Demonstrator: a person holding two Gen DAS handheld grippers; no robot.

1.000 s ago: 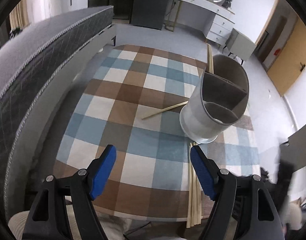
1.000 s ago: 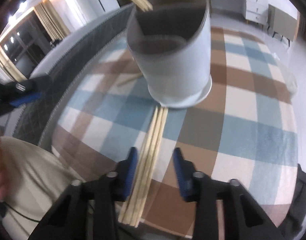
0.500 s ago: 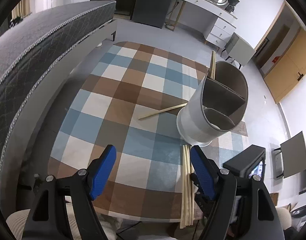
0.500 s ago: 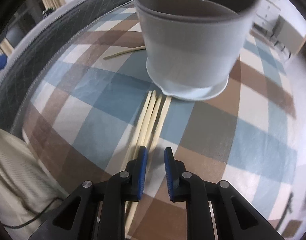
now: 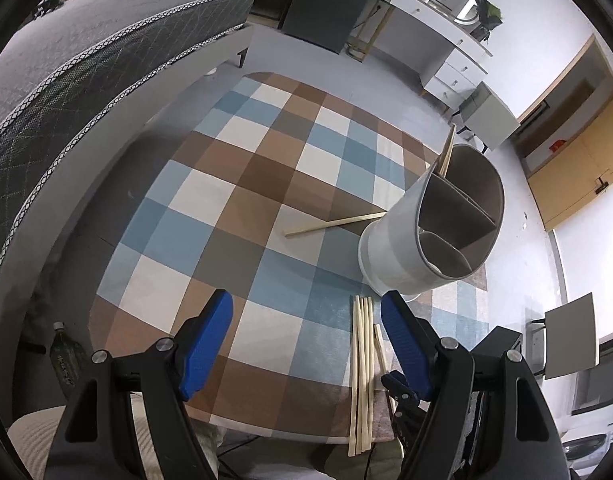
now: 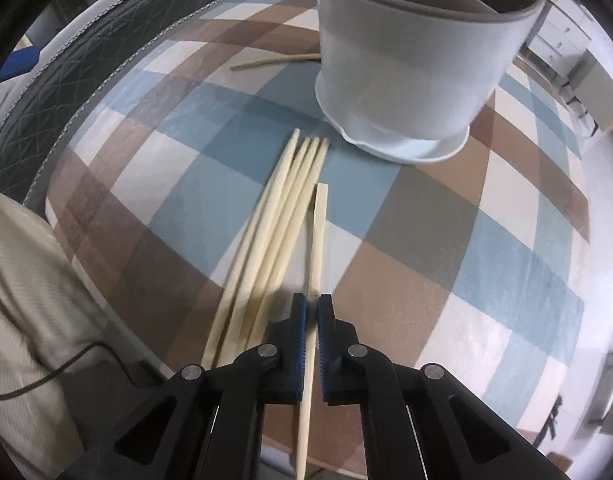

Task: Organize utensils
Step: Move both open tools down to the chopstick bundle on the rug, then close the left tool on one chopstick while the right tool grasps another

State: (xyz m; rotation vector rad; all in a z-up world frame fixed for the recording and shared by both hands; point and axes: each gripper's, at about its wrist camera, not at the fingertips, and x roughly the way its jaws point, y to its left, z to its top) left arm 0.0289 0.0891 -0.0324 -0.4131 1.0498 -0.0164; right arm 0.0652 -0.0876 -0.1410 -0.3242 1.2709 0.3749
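The right gripper has come down onto the sticks and its jaws are closing on one stick, which now lies between the pads. Four more sticks lie just left of it on the checked bench. The holder stands ahead of this gripper. The left gripper hangs with its jaws wide apart and nothing in them; a lone stick lies ahead, touching the holder.

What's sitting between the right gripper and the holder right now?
In the right wrist view, only checkered cloth lies between the right gripper, closing on a single chopstick, and the grey holder; four loose chopsticks lie just left of that line.
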